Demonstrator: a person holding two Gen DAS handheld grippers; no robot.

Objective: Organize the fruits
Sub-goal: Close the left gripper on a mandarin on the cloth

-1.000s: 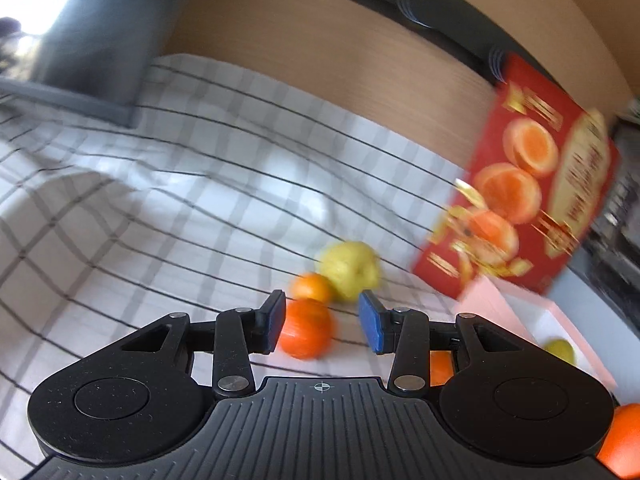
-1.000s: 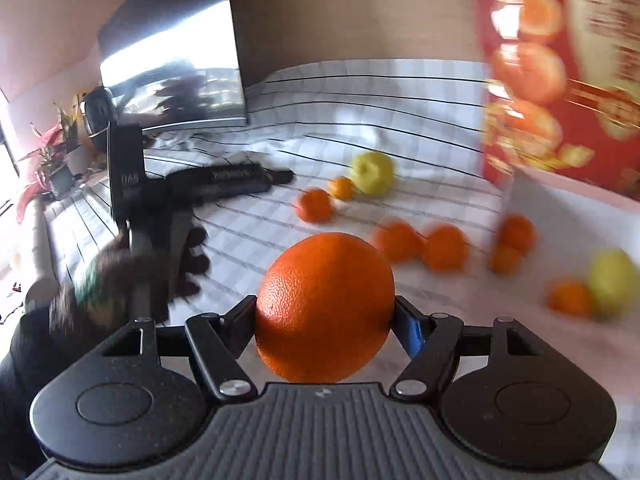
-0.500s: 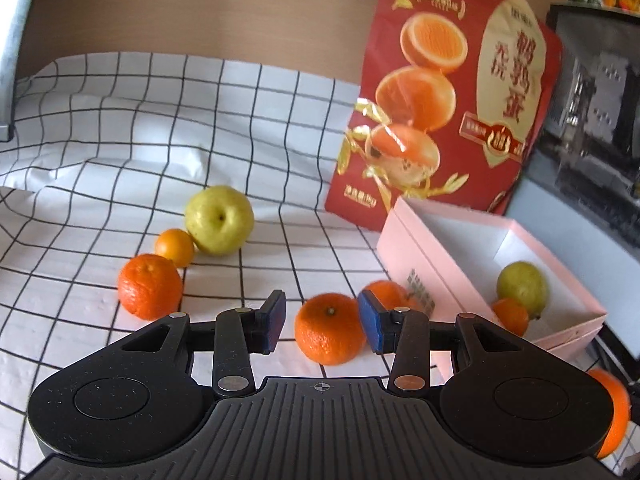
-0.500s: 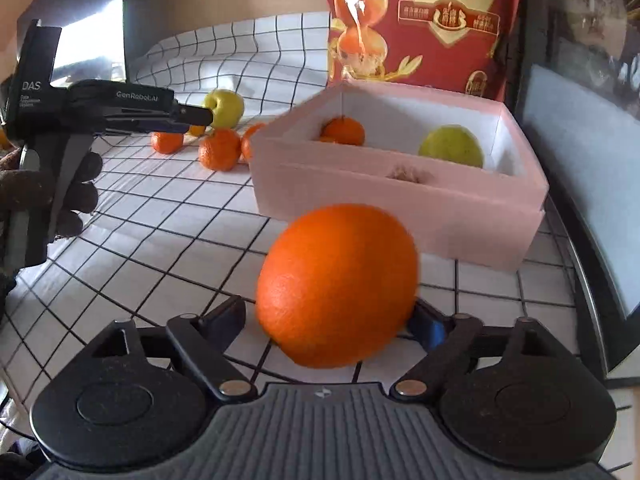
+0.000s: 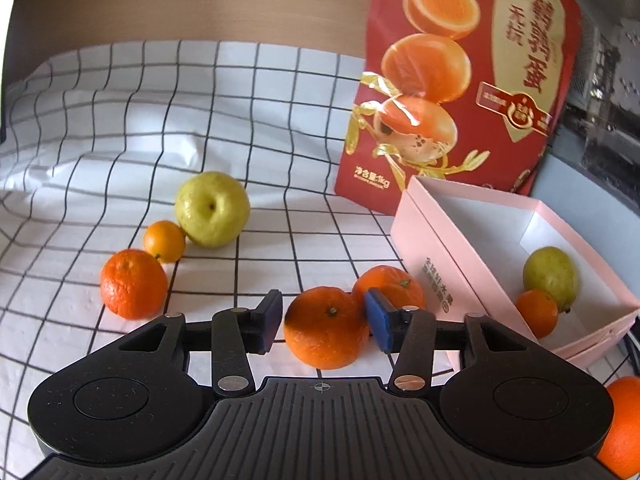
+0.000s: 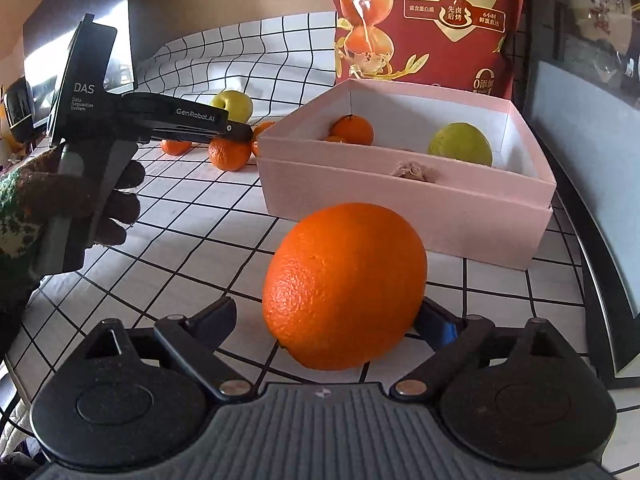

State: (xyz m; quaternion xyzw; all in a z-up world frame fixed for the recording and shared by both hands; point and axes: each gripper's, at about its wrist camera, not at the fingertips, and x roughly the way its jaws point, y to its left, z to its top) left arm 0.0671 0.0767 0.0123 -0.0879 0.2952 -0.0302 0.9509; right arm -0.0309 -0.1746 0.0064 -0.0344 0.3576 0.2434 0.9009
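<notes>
Right wrist: big orange, pebbled, glossy, on cloth between just-spreading right hand-held gripper pads, unpinched.

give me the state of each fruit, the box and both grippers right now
pink box: open, one mandarin and one green fruit visible inside
big orange: on the cloth, released
right gripper: open, jaws just widened
left gripper: open around a mandarin, jaws just widened
yellow apple: loose on the cloth
</notes>
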